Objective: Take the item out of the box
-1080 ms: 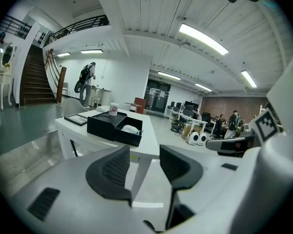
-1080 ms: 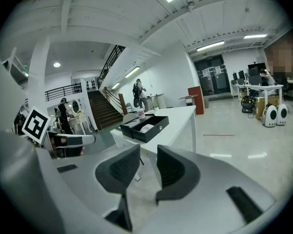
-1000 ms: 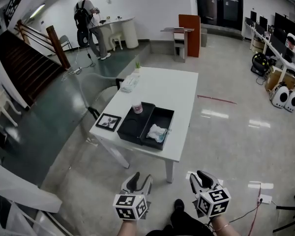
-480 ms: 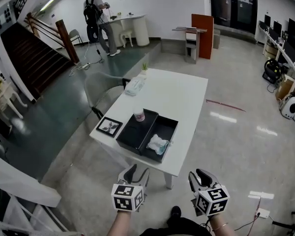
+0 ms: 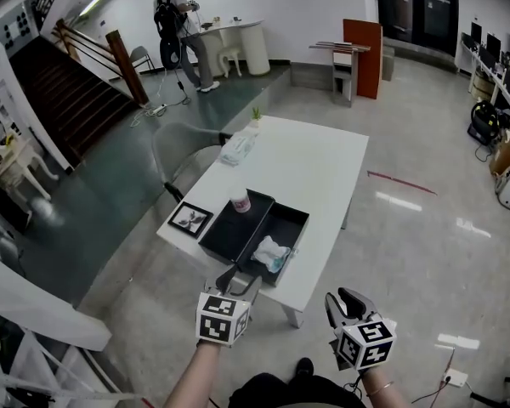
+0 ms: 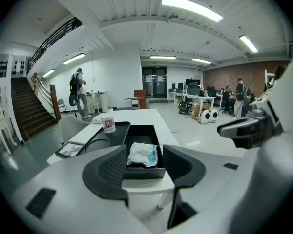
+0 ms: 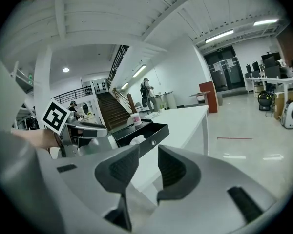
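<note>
An open black box (image 5: 290,223) lies near the front edge of the white table (image 5: 314,168). A crumpled white and blue item (image 5: 270,251) rests in its right half, and a small white cup (image 5: 240,202) stands on its left half. My left gripper (image 5: 236,280) hovers just before the table's front edge, in line with the item (image 6: 142,154). Its jaws are opening, with nothing between them. My right gripper (image 5: 347,300) hangs open and empty, lower right and off the table. From the right gripper view the box (image 7: 149,133) is seen side-on.
A framed picture (image 5: 189,218) lies left of the box. A white bag (image 5: 238,147) and a small plant (image 5: 256,116) sit at the table's far left edge, a clear chair (image 5: 183,155) beside it. A staircase (image 5: 68,100) rises at left; a person (image 5: 183,24) stands far back.
The table has come nearer in the head view. My left gripper has moved up and forward to the table's front edge and its jaws stand wider. The right gripper has barely moved.
</note>
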`<state>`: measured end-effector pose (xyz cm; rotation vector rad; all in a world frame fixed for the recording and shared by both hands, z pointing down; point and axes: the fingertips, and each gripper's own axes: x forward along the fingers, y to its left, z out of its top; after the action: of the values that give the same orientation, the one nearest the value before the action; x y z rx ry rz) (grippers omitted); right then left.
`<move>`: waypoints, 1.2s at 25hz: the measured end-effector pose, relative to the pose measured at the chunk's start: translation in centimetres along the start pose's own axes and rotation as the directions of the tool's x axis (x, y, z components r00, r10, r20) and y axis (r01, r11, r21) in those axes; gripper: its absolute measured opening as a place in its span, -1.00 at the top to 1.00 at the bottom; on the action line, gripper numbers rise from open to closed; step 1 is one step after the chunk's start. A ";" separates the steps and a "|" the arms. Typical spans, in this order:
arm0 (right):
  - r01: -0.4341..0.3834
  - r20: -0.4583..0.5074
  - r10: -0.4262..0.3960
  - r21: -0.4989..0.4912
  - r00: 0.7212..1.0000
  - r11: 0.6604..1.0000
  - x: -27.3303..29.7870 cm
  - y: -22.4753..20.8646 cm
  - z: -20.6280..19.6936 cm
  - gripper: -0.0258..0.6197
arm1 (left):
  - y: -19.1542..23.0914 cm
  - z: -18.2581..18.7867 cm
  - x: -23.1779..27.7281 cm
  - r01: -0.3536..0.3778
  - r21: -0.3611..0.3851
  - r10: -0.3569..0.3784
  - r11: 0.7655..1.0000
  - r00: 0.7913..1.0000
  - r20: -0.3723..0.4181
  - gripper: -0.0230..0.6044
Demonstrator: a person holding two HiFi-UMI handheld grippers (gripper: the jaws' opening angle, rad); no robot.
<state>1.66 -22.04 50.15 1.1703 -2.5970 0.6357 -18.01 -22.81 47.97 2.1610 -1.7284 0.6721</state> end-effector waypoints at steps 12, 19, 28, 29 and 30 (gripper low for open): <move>-0.022 -0.020 0.022 -0.006 1.000 1.000 1.9 -0.2 -0.2 0.60 | 0.6 0.0 4.7 0.065 0.321 -0.007 0.945 0.984 -0.178 0.22; 0.023 -0.022 -0.023 -0.001 0.999 1.000 2.8 -1.4 0.2 0.60 | 0.8 -0.3 8.4 0.180 0.483 -0.038 0.857 0.956 -0.289 0.15; 0.064 -0.035 -0.064 0.017 0.997 0.998 4.4 -2.2 0.3 0.60 | 0.6 -1.9 12.3 0.372 0.599 -0.076 0.709 0.885 -0.460 0.14; 0.068 -0.035 -0.068 0.017 0.997 0.998 4.6 -2.3 0.4 0.60 | 0.7 -2.0 12.7 0.387 0.605 -0.078 0.696 0.878 -0.471 0.14; 0.073 -0.034 -0.072 0.019 0.997 0.997 4.8 -2.3 0.4 0.60 | 0.8 -2.1 13.0 0.404 0.609 -0.084 0.683 0.871 -0.483 0.14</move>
<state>0.28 -26.76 52.21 1.2429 -2.5133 0.6617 -16.90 -32.75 56.56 2.3621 -0.9812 1.7892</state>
